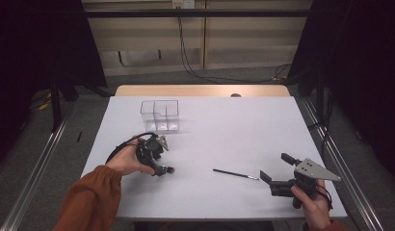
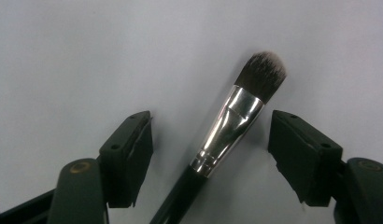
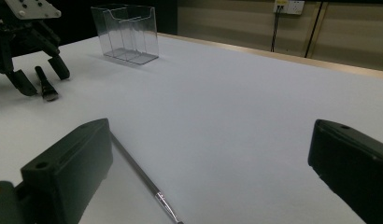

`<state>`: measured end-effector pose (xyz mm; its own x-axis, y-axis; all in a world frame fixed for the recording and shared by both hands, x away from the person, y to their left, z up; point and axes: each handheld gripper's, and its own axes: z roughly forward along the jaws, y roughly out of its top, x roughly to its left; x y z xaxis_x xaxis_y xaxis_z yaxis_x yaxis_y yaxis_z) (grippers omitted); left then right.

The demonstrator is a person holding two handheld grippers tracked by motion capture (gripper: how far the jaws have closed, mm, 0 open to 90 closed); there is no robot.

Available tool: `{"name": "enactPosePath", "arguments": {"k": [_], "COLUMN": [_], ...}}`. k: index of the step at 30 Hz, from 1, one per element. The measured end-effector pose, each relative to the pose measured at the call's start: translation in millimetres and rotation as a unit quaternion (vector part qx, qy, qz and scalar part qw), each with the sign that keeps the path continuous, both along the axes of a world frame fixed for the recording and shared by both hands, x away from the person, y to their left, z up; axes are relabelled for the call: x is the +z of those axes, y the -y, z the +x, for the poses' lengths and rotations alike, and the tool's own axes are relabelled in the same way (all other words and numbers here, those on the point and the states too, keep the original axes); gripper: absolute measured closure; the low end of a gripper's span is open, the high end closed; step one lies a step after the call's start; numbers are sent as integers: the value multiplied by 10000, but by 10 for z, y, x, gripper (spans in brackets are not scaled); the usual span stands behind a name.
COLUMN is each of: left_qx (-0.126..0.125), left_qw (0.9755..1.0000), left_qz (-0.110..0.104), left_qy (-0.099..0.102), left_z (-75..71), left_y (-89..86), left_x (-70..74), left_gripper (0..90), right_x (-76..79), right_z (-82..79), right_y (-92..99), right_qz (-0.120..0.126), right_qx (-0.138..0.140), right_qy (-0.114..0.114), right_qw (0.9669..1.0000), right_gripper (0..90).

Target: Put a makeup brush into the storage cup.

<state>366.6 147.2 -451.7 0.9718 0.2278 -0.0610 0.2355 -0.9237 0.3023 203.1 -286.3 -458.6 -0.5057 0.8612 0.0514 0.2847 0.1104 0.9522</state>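
The left tool [image 2: 210, 149] stands with jaws apart astride the makeup brush [image 2: 227, 128] lying flat on the bench [image 1: 224, 130], placed to close on it, while the right tool [image 1: 278, 169] rests open by the thin brush [image 1: 235, 173].

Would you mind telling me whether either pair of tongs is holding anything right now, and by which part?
Nothing is held. The left tongs straddle the makeup brush at its metal collar, with gaps on both sides. The right tongs are open above the thin brush.

A white table [image 1: 210, 139] bears a clear organiser [image 1: 160, 115], makeup brush [image 2: 227, 126] and thin brush [image 1: 235, 174].
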Motion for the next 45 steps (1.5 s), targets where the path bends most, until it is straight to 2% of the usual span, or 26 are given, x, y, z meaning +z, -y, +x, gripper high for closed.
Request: {"name": "enactPosePath", "arguments": {"k": [6, 7, 8, 11, 13, 15, 16, 18, 21, 22, 24, 26, 27, 30, 31, 39, 45], "left_qx": [-79, -31, -129, -193, -45, -43, -135, -149, -123, -26, -141, -52, -168, -33, -128, 22, 60], "left_qw": [9999, 10000, 9998, 9995, 9998, 9997, 9994, 9993, 9995, 9997, 9994, 9997, 9994, 9996, 9992, 9994, 9992], "left_qz": [91, 91, 165, 263, 195, 216, 316, 320, 293, 219, 279, 180, 275, 219, 316, 277, 327], "left_qy": [20, -5, 14, -15, -50, -62, -35, -83, -89, -114, -164, -174, -158, -188, -186, -207, -240], "left_z": [-13, -27, -19, -30, -45, -46, -36, -39, -46, -57, -28, -32, -12, -27, -14, -17, -14], "left_y": [25, 39, 46, 82, 96, 97, 101, 111, 105, 106, 93, 89, 82, 93, 95, 98, 98], "left_x": [5, 4, 13, 24, 12, 17, 28, 31, 34, 30, 41, 29, 40, 31, 43, 40, 55], "left_gripper": [351, 364, 381, 432, 454, 472, 483, 514, 570, 599, 681, 720, 739, 751, 754, 762, 767], "right_x": [0, 1, 1, 0, 0, 0, 0, 0, 0, 0, 0, -2, -2, -2, -3, -3, -5], "right_z": [-1, -2, -3, -3, -3, -4, -3, -3, -3, -4, -4, -1, -1, -1, -1, 2, 7], "right_y": [-1, -1, -2, -1, -1, -1, -1, -1, -3, -3, -2, -1, 0, -1, -2, -3, -3], "right_qz": [0, 4, 5, 0, -5, -8, -8, -9, -17, -10, -11, -26, -25, -23, -20, -18, -14], "right_qx": [3, 5, 5, 13, 16, 21, 21, 20, 27, 25, 23, 19, 17, 22, 21, 23, 17], "right_qy": [2, 0, -2, 1, -3, -6, -7, -12, -13, -14, -12, -19, -22, -27, -26, -38, -58], "right_qw": [10000, 10000, 10000, 10000, 10000, 10000, 10000, 10000, 10000, 10000, 10000, 10000, 10000, 10000, 10000, 10000, 10000], "right_gripper": [0, 0, 0, 0, 0, 0, 0, 0, 0, 0, 0, 0, 0, 0, 0, 0, 0]}}
